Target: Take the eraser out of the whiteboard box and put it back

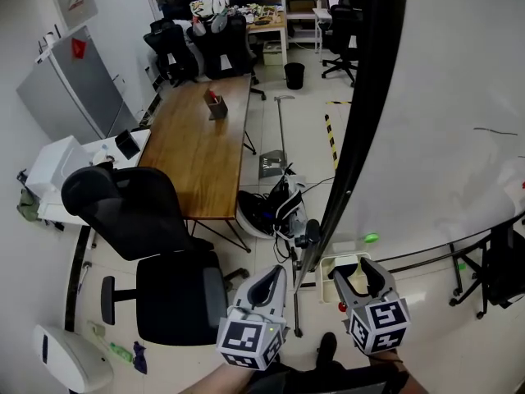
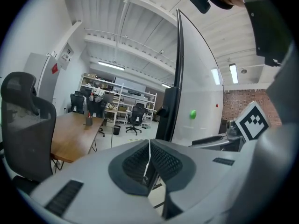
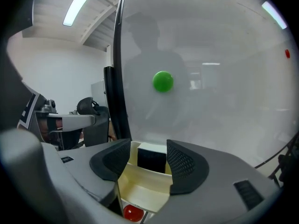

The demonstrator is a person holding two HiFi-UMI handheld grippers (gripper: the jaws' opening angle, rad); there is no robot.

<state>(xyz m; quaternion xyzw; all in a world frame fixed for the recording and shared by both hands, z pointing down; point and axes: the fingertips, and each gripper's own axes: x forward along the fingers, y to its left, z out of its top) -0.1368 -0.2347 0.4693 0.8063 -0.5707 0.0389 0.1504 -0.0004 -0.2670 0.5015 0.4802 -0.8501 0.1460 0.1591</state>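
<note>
A cream whiteboard box (image 1: pixel 326 266) hangs at the bottom of the whiteboard (image 1: pixel 443 121), near its black side frame. In the right gripper view a black eraser (image 3: pixel 151 161) sits in the far compartment of the box (image 3: pixel 140 185). My right gripper (image 1: pixel 350 268) is open, and its jaws stand on either side of the box with the eraser (image 3: pixel 147 158) seen between them, untouched. A red round piece (image 3: pixel 132 212) lies at the box's near end. My left gripper (image 1: pixel 277 276) hangs to the left of the box, shut and empty, its pads (image 2: pixel 154 161) meeting.
A green magnet (image 3: pixel 163 81) sticks to the board above the box. The board's black frame (image 1: pixel 361 121) runs up between the grippers. A black office chair (image 1: pixel 156 245) and a wooden table (image 1: pixel 201 146) stand to the left. Cables and gear (image 1: pixel 275 208) lie on the floor ahead.
</note>
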